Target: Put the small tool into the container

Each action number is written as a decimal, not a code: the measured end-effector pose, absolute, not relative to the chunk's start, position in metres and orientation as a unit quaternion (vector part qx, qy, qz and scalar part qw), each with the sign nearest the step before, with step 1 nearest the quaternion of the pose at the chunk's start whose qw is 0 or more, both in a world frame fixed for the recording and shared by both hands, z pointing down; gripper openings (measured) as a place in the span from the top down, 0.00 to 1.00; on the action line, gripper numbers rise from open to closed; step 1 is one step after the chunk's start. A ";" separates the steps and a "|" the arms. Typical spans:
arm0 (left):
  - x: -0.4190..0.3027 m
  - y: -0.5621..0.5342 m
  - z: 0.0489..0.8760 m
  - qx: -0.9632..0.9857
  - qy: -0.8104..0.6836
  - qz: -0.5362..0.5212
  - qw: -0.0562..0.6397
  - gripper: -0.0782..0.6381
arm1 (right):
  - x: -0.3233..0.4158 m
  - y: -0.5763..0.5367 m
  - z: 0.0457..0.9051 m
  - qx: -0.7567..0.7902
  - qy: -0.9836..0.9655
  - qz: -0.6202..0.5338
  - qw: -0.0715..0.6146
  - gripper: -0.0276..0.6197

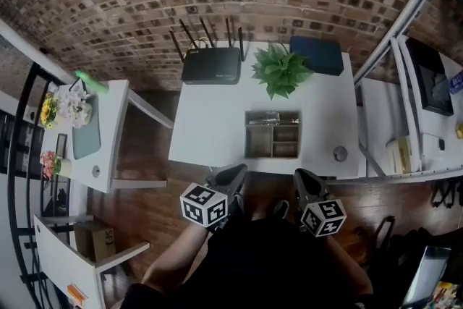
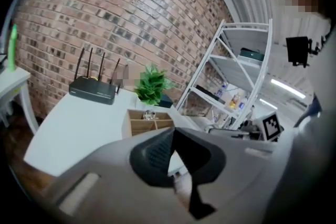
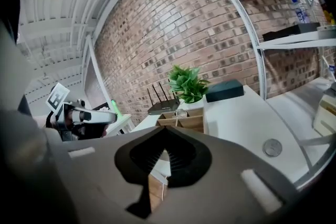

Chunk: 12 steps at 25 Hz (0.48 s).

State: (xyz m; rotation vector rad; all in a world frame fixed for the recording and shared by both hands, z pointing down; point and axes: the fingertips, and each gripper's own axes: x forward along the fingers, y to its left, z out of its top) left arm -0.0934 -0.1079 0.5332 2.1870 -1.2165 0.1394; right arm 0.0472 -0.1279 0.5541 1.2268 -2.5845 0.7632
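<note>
Overhead, the head view shows a person holding two grippers low over the lap at 6 o'clock, just off the near edge of a white table (image 1: 210, 119). The left gripper (image 1: 233, 174) is at 7 o'clock and the right gripper (image 1: 302, 179) at 5 o'clock. The wooden container (image 1: 248, 135) sits at mid-frame near the table's front edge, and the small tool (image 1: 265, 117), a shiny item, lies in its long rear compartment. Beyond it, a router (image 1: 211, 65) stands at 11 o'clock, a potted plant (image 1: 281, 69) at 12 and a dark box (image 1: 317, 54) at 1, while a round metal disc (image 1: 340, 153) rests at the container's 4 o'clock. In the left gripper view, the left gripper (image 2: 172, 131) has its jaws clenched tip to tip on nothing; the container (image 2: 137, 124) sits at 12 o'clock above them, with the small tool (image 2: 148, 114) inside. In the right gripper view, the right gripper (image 3: 165, 129) is likewise pressed closed and empty, the container (image 3: 191, 123) just past its tips at 1 o'clock, the small tool (image 3: 181, 112) at its back.
</note>
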 end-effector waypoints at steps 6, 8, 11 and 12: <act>-0.090 -0.087 0.532 0.822 -0.473 0.045 0.313 0.89 | 0.019 -0.140 0.517 0.359 -0.905 0.213 0.083 0.94; -0.086 -0.085 0.530 0.827 -0.470 0.045 0.306 0.89 | 0.008 -0.141 0.501 0.340 -0.916 0.198 0.076 0.94; -0.080 -0.084 0.525 0.834 -0.465 0.045 0.295 0.89 | -0.004 -0.134 0.486 0.326 -0.926 0.179 0.066 0.94; -0.079 -0.085 0.522 0.836 -0.464 0.045 0.290 0.89 | -0.007 -0.130 0.484 0.325 -0.928 0.173 0.063 0.94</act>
